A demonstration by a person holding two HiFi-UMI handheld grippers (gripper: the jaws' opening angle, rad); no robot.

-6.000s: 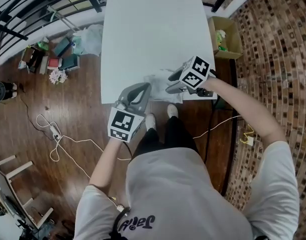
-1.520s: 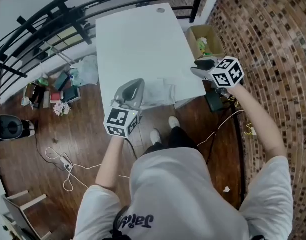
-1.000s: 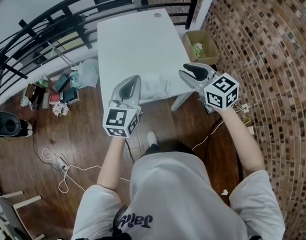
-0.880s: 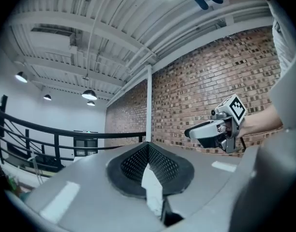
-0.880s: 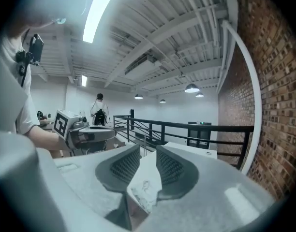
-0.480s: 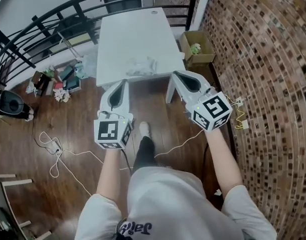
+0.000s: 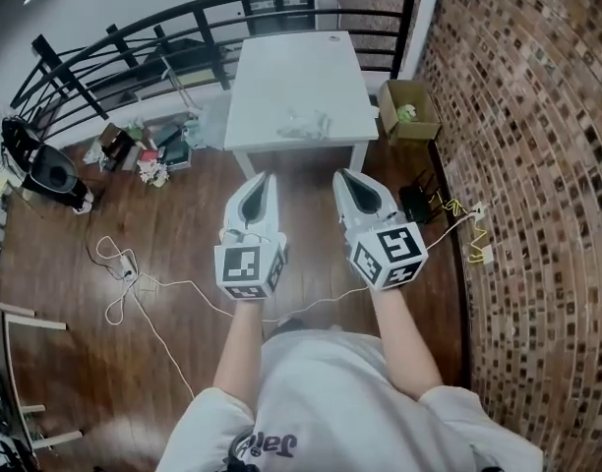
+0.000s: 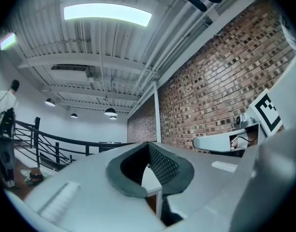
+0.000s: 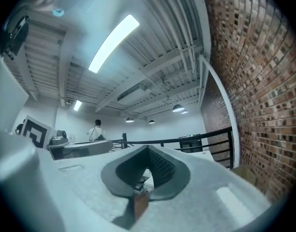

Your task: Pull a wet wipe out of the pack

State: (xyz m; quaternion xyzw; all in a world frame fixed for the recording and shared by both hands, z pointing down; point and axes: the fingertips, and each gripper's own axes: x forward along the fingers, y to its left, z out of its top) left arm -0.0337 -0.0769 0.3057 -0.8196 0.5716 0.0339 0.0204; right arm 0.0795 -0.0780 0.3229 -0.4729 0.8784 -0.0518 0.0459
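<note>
The wet wipe pack [image 7: 307, 123], with crumpled white wipe material around it, lies near the front edge of the white table [image 7: 291, 67], far ahead of both grippers. My left gripper [image 7: 266, 178] is held level over the wooden floor, jaws together, nothing in them. My right gripper [image 7: 341, 175] hangs beside it, also shut and empty. In the left gripper view the left gripper [image 8: 148, 144] points at the table's near edge and the brick wall. The right gripper [image 9: 148, 149] shows closed jaws in the right gripper view, with a glimpse of the table behind.
A black railing [image 7: 183, 23] runs behind and left of the table. An open cardboard box [image 7: 409, 111] stands by the brick wall [image 7: 527, 126]. Clutter [image 7: 144, 146] sits left of the table; white cables [image 7: 134, 273] trail over the floor. A person [image 9: 96, 129] stands far off.
I have backed away from the table, so both grippers have drawn off it and now hang over the floor. The right jaws have closed. The wipe and pack stayed on the table.
</note>
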